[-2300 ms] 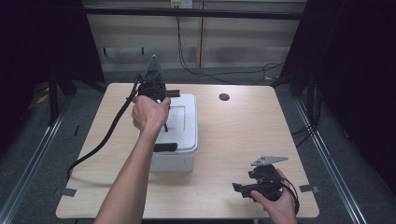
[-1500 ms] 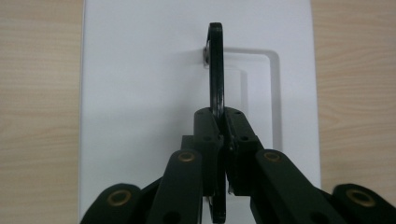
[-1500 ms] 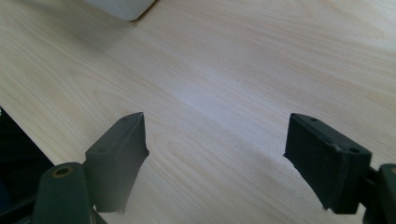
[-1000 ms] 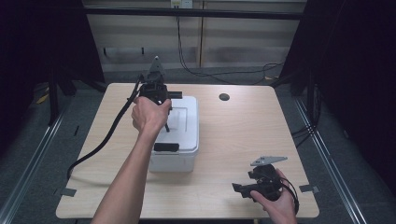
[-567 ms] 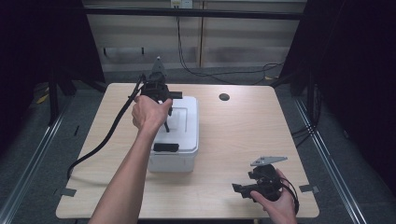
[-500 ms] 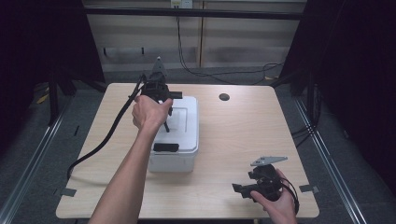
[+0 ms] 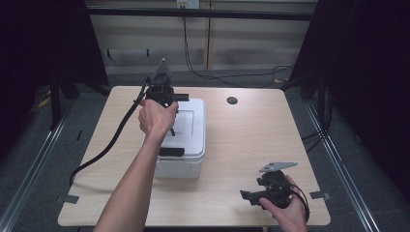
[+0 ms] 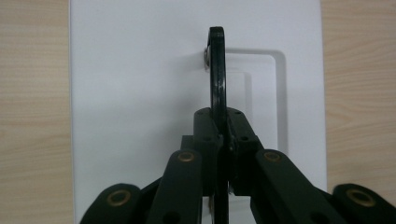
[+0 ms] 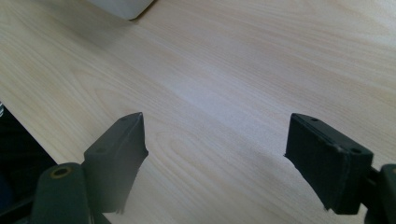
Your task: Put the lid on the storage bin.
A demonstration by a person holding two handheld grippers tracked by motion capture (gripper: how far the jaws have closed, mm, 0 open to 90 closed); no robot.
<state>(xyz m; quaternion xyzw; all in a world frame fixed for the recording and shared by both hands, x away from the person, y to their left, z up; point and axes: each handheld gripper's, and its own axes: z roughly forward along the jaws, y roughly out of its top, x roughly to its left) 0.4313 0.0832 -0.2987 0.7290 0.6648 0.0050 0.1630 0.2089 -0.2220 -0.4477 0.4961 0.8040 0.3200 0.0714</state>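
Observation:
A white lidded box [image 7: 188,157] stands left of centre on the wooden table [image 7: 251,140]. A thin black handle [image 8: 216,70] stands up edge-on from a recess in its lid [image 8: 140,93]. My left gripper [image 8: 219,126] points down at the lid and is shut on that handle; its jaws have just been closing with the handle between them. In the high view the left gripper [image 7: 171,129] hangs below the hand over the box's far half. My right gripper [image 7: 249,195] rests low near the table's front right corner, and in its own view the right gripper [image 9: 215,140] is open over bare wood.
A black clasp [image 7: 171,152] sits on the box's near edge. A dark round hole [image 7: 232,100] marks the table's far side. The left gripper's cable [image 7: 111,145] trails off the left edge. A corner of the box [image 9: 123,7] shows in the right gripper view.

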